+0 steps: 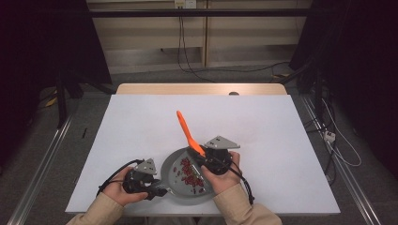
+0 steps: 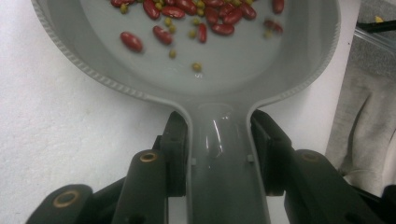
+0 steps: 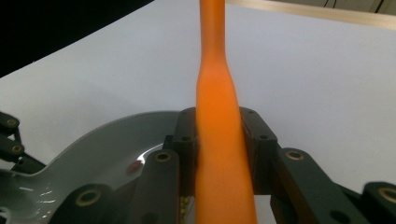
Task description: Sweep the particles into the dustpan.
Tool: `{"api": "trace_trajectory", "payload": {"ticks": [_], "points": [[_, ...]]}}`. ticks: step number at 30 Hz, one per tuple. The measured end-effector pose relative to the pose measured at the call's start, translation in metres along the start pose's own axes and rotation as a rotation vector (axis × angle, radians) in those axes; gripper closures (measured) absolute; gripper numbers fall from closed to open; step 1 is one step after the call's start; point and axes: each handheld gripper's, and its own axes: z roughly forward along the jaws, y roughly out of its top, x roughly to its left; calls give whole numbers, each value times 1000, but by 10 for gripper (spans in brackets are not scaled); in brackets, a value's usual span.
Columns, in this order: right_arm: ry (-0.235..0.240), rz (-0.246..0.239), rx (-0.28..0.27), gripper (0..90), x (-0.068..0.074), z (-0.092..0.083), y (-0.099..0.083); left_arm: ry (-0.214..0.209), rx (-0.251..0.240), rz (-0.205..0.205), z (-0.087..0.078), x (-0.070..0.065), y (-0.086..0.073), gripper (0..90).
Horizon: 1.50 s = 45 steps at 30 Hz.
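Presently I have both tools loaded. My left gripper [image 2: 219,140] is clamped on the handle of the grey pan [image 2: 299,79], one jaw pressed to each side of the handle just behind where it widens into the bowl; the pan sits flat on the white table [image 1: 281,140], directly ahead of those jaws. My right gripper [image 3: 219,140] is closed tight on the orange spatula [image 3: 217,135], gripping its broad lower shaft, with the slim handle running up and away beyond the jaws. From the high view the spatula [image 1: 187,131] leans away from me over the pan's far rim, and its working end sits below the right gripper [image 1: 206,157], down toward the beans [image 1: 190,176]. Those beans, red with some small yellowish ones, lie scattered across the pan floor, mostly on the side nearest the right gripper and well ahead of the left one. I judge the step in hand to be stirring or scraping the beans while the left tool steadies the pan. Whether the blade is actually touching the pan floor I cannot tell; my right hand [image 1: 220,176] hides it. Next move calls for a slow sweep through the beans, keeping the left grip firm so the pan does not skate.
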Motion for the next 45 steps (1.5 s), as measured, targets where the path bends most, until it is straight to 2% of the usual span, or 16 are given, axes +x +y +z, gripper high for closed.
{"api": "trace_trajectory", "payload": {"ticks": [2, 7, 10, 13, 16, 18, 22, 23, 24, 26, 27, 30, 32, 35, 38, 45], "points": [[-10, 11, -8, 711, -8, -4, 5, 1, 0, 0, 0, 0, 0, 625], [-69, -17, -3, 712, -24, -9, 9, 0, -2, 7, 0, 1, 0, 625], [-112, -25, 20, 711, -37, -5, 2, 0, -2, 6, 0, 0, 0, 625], [-155, -57, 49, 711, -42, 0, -7, -9, -3, -4, 1, 1, 0, 625], [-152, -64, 33, 712, -37, 3, -13, 9, 6, -2, 0, 0, 0, 625], [-135, -66, 36, 708, -26, 5, -15, 11, 6, -3, 1, 0, 1, 625], [-131, -69, 21, 708, -9, 7, -18, 3, 3, -2, 1, 1, 0, 625], [-105, -47, 15, 708, -6, 7, -18, 11, 4, -2, 0, 0, 0, 625], [-99, -41, 8, 708, -3, 7, -17, 3, 2, -3, 0, 0, 0, 625], [-90, -66, 1, 709, 2, 7, -16, 0, -2, -2, 0, 1, 0, 625], [-76, -54, -11, 710, 3, 6, -15, 1, 0, -5, 0, 0, 0, 625], [-17, 0, -27, 711, 4, 5, -11, -2, -10, -7, 1, 1, -1, 625], [-23, -19, -35, 711, 5, 3, -8, 1, -7, 3, 1, 1, -1, 626], [-4, 19, -51, 711, -1, 2, -6, 3, -18, -4, 1, 1, -2, 626], [-26, 8, -57, 711, -7, -3, -3, 7, -21, 0, 0, 1, -3, 627], [-65, 14, -54, 711, -24, -9, -3, 8, -79, -1, -1, 0, -6, 628]]}}
